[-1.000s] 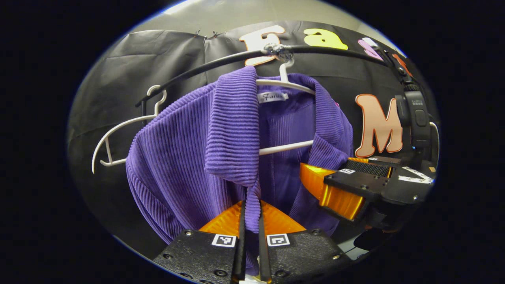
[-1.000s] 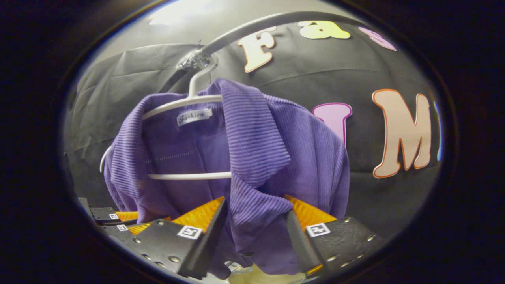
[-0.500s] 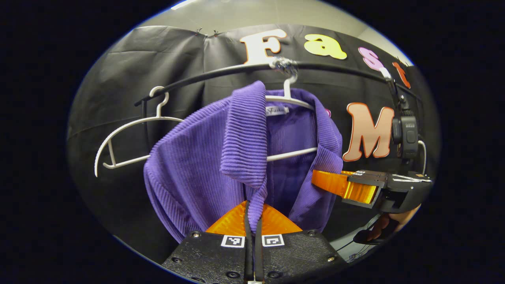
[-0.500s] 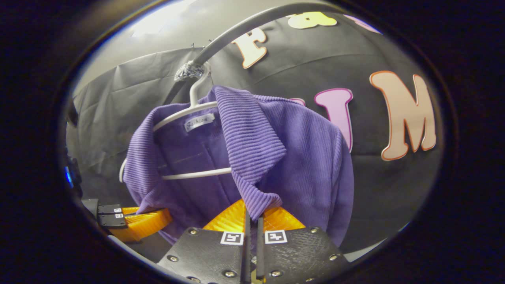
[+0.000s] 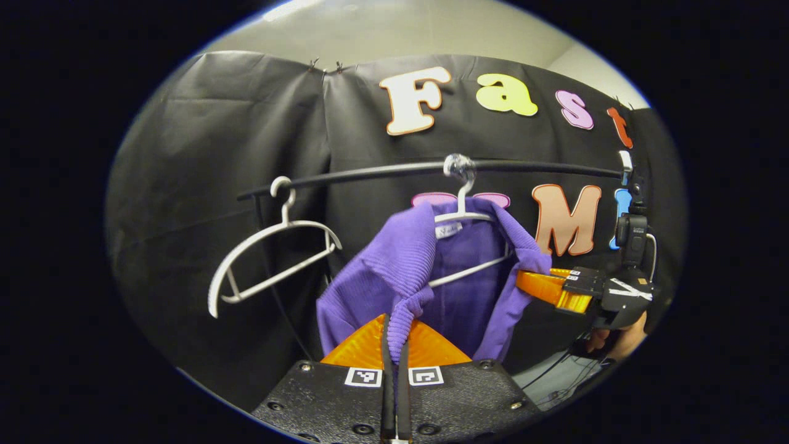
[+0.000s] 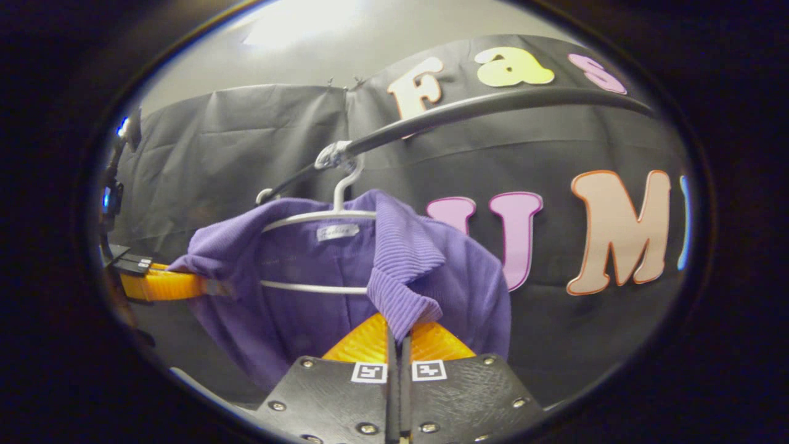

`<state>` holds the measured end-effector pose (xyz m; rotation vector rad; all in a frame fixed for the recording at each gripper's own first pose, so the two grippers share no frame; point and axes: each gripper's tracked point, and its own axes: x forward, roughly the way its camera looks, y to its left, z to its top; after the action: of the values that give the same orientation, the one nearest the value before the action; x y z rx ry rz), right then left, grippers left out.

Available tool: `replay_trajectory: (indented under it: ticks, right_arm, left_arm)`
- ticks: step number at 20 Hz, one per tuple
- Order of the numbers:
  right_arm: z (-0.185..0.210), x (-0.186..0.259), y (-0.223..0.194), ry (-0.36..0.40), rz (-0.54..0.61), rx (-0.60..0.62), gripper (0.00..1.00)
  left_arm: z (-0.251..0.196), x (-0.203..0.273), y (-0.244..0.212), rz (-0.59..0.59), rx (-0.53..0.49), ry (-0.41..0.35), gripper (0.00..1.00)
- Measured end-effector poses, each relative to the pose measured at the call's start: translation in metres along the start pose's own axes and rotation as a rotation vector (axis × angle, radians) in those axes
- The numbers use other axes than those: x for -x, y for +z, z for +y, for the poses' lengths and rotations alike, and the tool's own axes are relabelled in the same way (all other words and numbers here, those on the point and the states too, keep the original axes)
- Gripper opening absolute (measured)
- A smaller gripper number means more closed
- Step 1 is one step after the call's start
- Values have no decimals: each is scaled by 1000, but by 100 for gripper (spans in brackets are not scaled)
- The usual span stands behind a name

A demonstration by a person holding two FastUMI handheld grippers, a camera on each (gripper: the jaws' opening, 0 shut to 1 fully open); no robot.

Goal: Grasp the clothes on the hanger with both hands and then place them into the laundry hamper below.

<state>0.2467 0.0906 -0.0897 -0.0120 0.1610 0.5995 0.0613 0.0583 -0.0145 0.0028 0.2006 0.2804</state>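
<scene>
A purple ribbed garment [image 5: 394, 277] [image 6: 308, 296] hangs on a white hanger [image 5: 462, 216] [image 6: 320, 217] from a black rail [image 5: 382, 172] [image 6: 493, 105]. My left gripper [image 5: 394, 333] is shut on the front edge of one collar flap, and the cloth stretches from the hanger toward me. My right gripper [image 6: 397, 336] is shut on the other flap's corner. In the left gripper view, the right gripper [image 5: 542, 283] pinches the cloth at the right, with a hand below it. The left gripper [image 6: 179, 285] appears at the left of the right gripper view, also on cloth.
An empty white hanger [image 5: 271, 253] hangs tilted on the same rail to the left of the garment. Black cloth [image 5: 216, 154] covers the wall behind. A small camera on a mount [image 5: 629, 231] stands at the rail's right end, with cables on the floor below.
My right gripper has shut on the collar flap it straddled a second ago. Both grippers have drawn back from the rail, spreading the garment's front open; the hanger stays hooked.
</scene>
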Motion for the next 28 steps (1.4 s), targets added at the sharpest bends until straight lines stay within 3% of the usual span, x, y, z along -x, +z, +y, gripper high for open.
replay_trajectory:
  ticks: [4, 11, 17, 19, 22, 28]
  right_arm:
    - [-40, 8, 29, -160, -51, 92, 1]
    - [-56, 0, 47, -248, -60, 143, 0]
    - [-54, -15, 49, -258, -75, 122, 0]
    - [-59, -21, 48, -271, -61, 82, 1]
    - [-81, -26, 50, -360, -60, 55, 0]
    - [-102, -38, 64, -488, -109, 86, 0]
  left_arm:
    - [21, 5, 24, -29, -40, 27, 1]
    - [66, -8, 45, -59, -15, 94, 1]
    - [106, -34, 68, -101, -37, 104, 1]
    - [117, -45, 76, -103, -44, 82, 2]
    - [136, -66, 86, -123, -90, 68, 1]
    - [127, -107, 95, -141, -97, -20, 2]
